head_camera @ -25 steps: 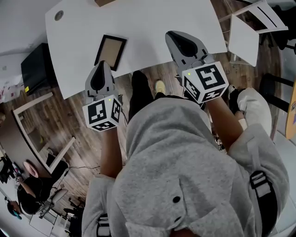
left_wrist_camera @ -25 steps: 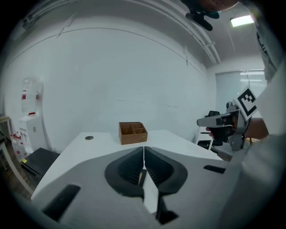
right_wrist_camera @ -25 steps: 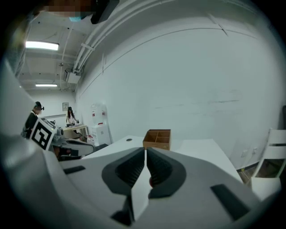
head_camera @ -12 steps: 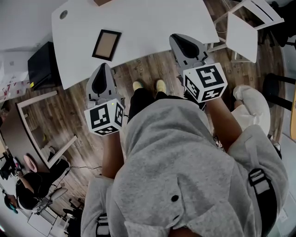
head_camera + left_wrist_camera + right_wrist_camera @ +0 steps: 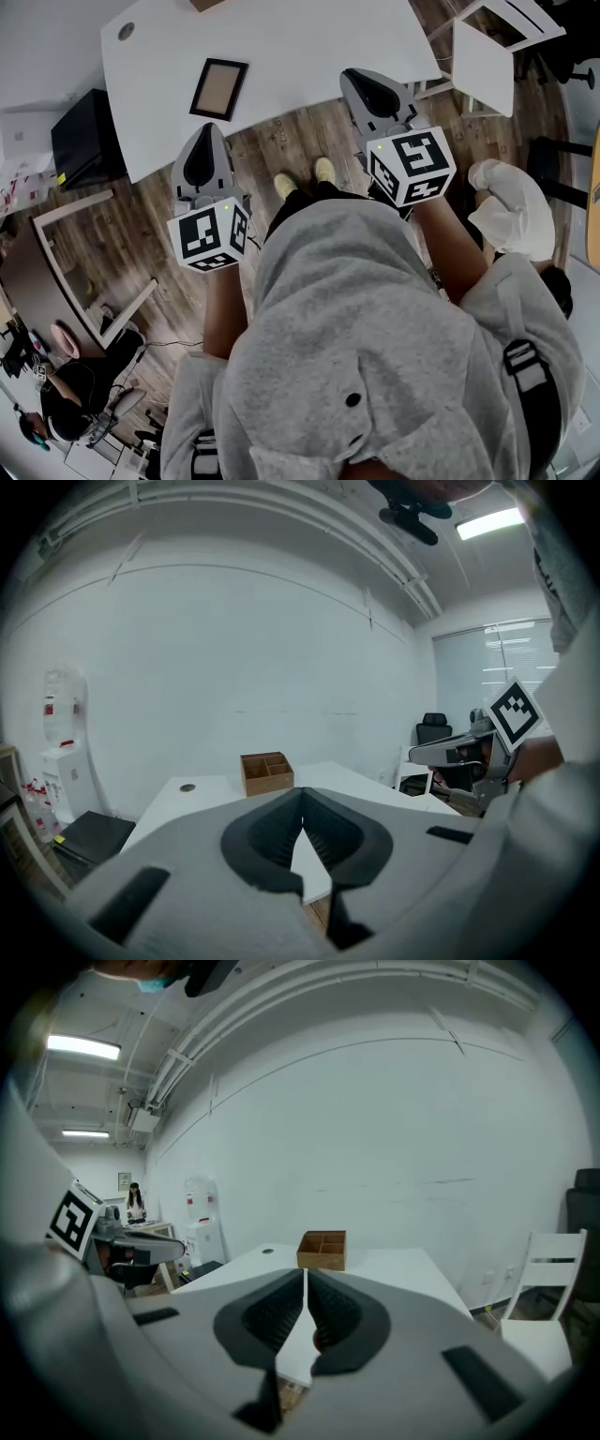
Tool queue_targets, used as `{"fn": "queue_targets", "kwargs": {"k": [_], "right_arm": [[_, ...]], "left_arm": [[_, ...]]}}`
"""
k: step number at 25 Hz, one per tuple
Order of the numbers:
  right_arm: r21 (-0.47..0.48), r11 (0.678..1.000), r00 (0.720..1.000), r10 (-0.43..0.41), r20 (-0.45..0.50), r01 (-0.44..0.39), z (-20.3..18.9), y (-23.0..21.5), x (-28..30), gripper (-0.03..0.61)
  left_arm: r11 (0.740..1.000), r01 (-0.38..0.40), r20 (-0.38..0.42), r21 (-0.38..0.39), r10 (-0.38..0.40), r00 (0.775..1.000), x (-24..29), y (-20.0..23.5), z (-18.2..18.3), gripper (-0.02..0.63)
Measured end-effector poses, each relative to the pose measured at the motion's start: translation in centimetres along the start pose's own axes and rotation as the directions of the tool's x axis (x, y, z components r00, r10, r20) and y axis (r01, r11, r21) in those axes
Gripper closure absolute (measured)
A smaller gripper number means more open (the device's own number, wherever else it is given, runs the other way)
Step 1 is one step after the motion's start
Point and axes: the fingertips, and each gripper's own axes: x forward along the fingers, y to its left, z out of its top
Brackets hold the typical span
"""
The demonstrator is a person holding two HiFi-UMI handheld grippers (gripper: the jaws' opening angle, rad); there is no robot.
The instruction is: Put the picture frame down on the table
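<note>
Left gripper [image 5: 302,793]: jaws fully together, nothing in them. Right gripper [image 5: 306,1275]: jaws closed tip to tip, also empty. Both point forward and slightly down, side by side, with the right one well off to the left one's right

Picture frame [image 5: 218,88] lies flat on the white table [image 5: 309,47], straight ahead of the left gripper and ahead-left of the right one, near the table's front edge. Neither gripper touches it

Vs a second ago: in head view both gripper noses overlapped the table edge, and the frame sat just past the left nose. Now both hang over the wood floor [image 5: 300,141], the table edge is ahead of the tips and the frame is further off. Both shoes [image 5: 324,172] now show between the grippers. The frame sits at the same spot on the table

Further out: wooden compartment box [image 5: 267,772] on the table's far side, ahead of both. White chair [image 5: 483,66] ahead-right of the right gripper

Print in view: black-and-white square marker patterns on each gripper's cube [image 5: 411,166]
</note>
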Motion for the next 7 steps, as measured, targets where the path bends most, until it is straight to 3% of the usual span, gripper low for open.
{"fn": "queue_targets", "kwargs": {"k": [7], "right_arm": [[-0.005, 1.000, 1.000, -0.005, -0.008, 0.005, 0.56, 0.19, 0.76, 0.543]], "left_arm": [[1.000, 0.020, -0.001, -0.008, -0.020, 1.000, 0.72, 0.62, 0.37, 0.592]]}}
